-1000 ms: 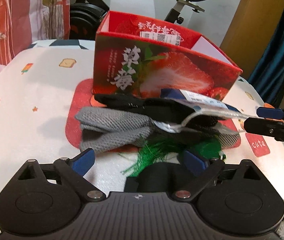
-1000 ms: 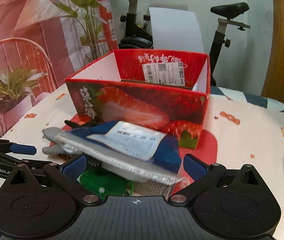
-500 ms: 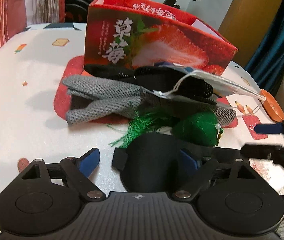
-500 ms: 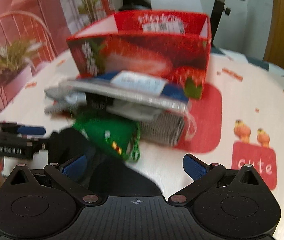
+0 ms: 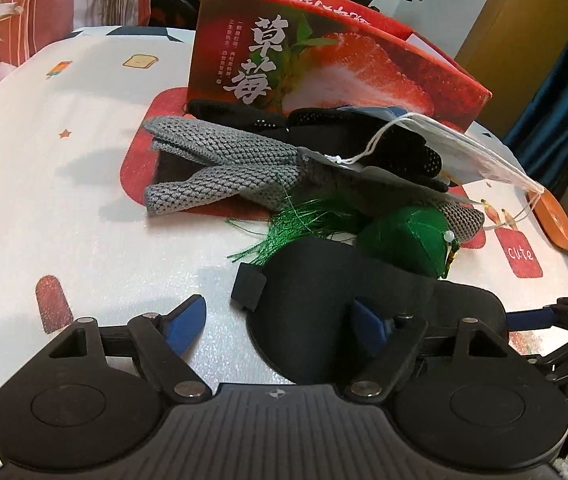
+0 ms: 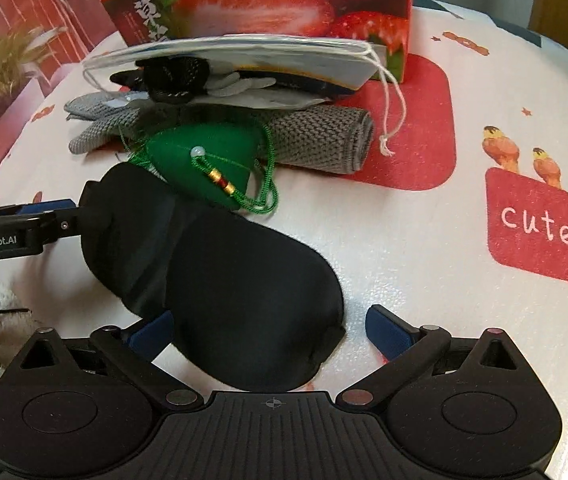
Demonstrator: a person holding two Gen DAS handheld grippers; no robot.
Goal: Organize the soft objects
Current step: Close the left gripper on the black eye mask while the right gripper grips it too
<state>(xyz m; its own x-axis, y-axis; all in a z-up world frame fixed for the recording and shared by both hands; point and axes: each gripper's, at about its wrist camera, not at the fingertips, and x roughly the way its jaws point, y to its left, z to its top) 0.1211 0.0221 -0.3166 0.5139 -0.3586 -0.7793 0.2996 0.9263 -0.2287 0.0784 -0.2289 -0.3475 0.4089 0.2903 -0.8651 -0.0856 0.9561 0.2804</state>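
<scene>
— What stood on the table [image 5: 84, 152], going from the biggest down?

— The strawberry box [image 5: 324, 68] stood toward the far edge, open at the top; against its near wall lay a heap, with a flat packet of face masks [image 6: 252, 56] on top, black gloves [image 5: 404, 148] under it, and a grey knitted glove [image 5: 220, 168] at the bottom, fingers pointing to the left edge; nearer the front edge lay the black eye mask [image 6: 220, 272], and touching its far side sat a small green sachet [image 6: 204, 168] with a tassel and cord.

— And the grippers?

— The left gripper [image 5: 280, 320] was spread open, its right finger over the eye mask's end, closed on nothing; the right gripper [image 6: 268, 332] was open too, fingers wide on either side of the mask's other end.
</scene>
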